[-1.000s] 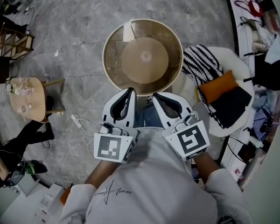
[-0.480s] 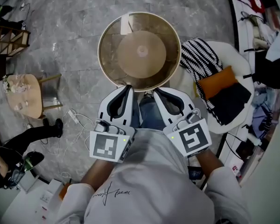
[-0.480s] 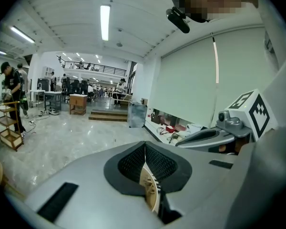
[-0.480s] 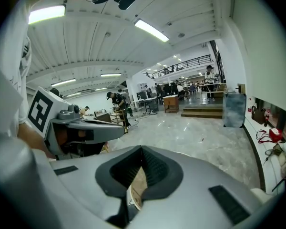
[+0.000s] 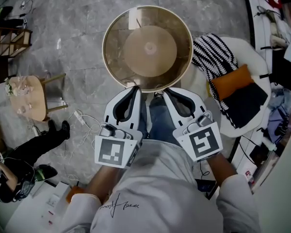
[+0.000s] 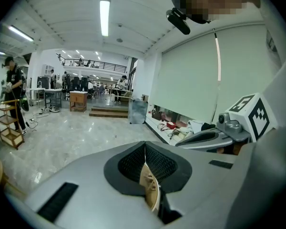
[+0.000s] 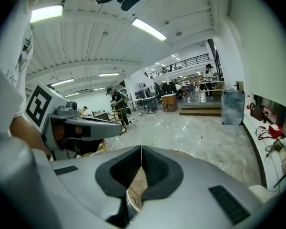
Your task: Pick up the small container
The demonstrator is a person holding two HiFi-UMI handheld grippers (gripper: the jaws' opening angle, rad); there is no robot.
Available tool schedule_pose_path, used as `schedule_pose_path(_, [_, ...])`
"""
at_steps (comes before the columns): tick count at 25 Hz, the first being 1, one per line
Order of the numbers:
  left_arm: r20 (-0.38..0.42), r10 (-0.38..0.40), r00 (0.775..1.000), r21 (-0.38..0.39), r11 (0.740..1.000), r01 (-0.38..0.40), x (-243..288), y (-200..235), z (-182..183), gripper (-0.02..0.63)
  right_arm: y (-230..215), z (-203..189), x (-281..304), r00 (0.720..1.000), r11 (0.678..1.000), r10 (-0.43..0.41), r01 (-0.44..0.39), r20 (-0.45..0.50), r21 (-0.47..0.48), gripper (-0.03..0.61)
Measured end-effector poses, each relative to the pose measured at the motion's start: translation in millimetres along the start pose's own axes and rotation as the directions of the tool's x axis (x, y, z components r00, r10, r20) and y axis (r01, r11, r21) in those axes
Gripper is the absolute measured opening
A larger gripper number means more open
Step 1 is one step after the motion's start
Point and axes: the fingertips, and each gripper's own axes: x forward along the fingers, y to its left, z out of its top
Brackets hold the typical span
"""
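Standing on a grey marble floor (image 5: 77, 13), a round glass-topped table (image 5: 117, 69) carries near its far rim what may be the small container (image 5: 132, 20), a pale clear shape (too faint to be sure). The left gripper (image 5: 136, 88) and right gripper (image 5: 166, 90) hang side by side at the table's near rim, each with jaws pressed together on nothing. A white armchair (image 5: 252, 62) with a striped throw (image 5: 211, 57) and an orange cushion (image 5: 230, 81) sits at the right, a small wooden table (image 5: 31, 98) at the left.
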Motion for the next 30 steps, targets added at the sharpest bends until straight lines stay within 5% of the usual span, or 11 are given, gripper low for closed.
schedule_pose_path(13, [-0.04, -0.025, 0.999, -0.004, 1.0, 0.025, 26.5, 20.9, -27.7, 0.018, -12.8, -28.0, 28.7, 0.999, 0.999, -0.038, 0.038, -0.013, 0.009, 0.017])
schedule_pose_path(30, [-0.121, 0.032, 0.992, -0.039, 0.999, -0.037, 61.1, 87.8, -110.0, 0.018, -22.7, -84.8, 99.1, 0.996, 0.994, -0.085, 0.087, -0.039, 0.06, 0.017])
